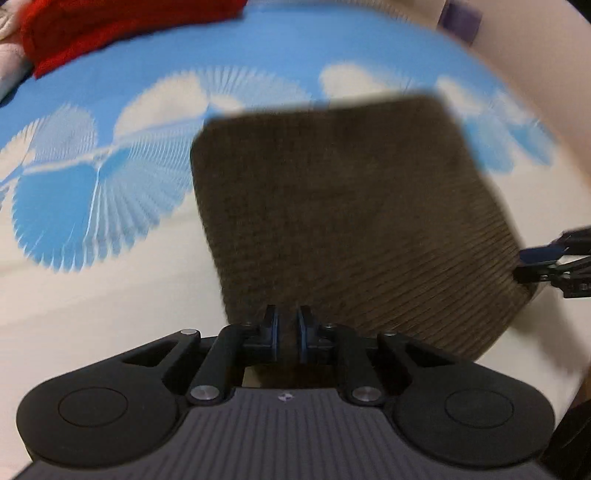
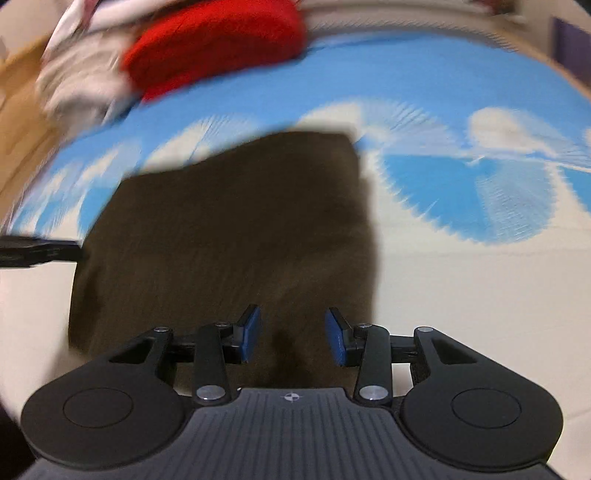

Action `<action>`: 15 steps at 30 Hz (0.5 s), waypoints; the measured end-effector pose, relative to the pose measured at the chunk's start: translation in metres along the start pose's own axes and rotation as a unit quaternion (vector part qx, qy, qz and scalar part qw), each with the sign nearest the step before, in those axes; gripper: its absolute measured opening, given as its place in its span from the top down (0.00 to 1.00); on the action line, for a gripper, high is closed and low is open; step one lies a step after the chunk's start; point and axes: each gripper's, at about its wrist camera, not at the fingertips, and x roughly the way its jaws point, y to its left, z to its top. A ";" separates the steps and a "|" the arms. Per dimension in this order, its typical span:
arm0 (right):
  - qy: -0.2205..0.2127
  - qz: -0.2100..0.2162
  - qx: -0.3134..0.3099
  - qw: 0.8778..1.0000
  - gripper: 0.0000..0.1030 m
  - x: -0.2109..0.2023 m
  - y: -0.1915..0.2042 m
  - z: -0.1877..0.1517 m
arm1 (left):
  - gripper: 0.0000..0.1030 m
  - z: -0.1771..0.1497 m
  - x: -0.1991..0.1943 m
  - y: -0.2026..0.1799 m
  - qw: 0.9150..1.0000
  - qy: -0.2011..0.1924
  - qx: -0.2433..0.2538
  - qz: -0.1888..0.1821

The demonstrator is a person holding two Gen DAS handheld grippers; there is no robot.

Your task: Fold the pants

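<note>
The dark brown ribbed pants (image 1: 351, 206) lie folded into a rough square on the blue and white patterned bed cover (image 1: 110, 184). My left gripper (image 1: 287, 332) is shut on the near edge of the pants. The pants also show in the right wrist view (image 2: 236, 236). My right gripper (image 2: 291, 336) is open, its blue pads apart just above the near edge of the pants, holding nothing. The right gripper also shows at the right edge of the left wrist view (image 1: 535, 264), and the left gripper shows at the left edge of the right wrist view (image 2: 40, 251).
A red garment (image 2: 218, 48) and white clothes (image 2: 81, 81) are piled at the far side of the bed. The red garment also shows in the left wrist view (image 1: 110, 26). A brown wooden surface (image 2: 22, 122) lies beyond the far left edge. Both views are motion-blurred.
</note>
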 end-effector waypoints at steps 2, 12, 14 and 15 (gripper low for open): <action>0.021 -0.012 -0.038 0.999 0.61 0.011 0.007 0.000 | 0.87 0.005 -0.012 0.000 1.000 -0.008 -0.019 -0.006; -0.209 -0.037 0.038 0.976 0.61 -0.010 0.007 0.082 | 0.87 0.051 -0.040 0.006 0.984 -0.157 -0.084 0.030; -0.219 -0.054 0.049 0.973 0.61 0.010 0.007 0.099 | 0.87 0.057 -0.034 0.007 0.980 -0.174 -0.085 0.037; -0.218 -0.063 0.050 0.973 0.61 0.019 0.008 0.103 | 0.87 0.060 -0.031 0.008 0.979 -0.181 -0.088 0.040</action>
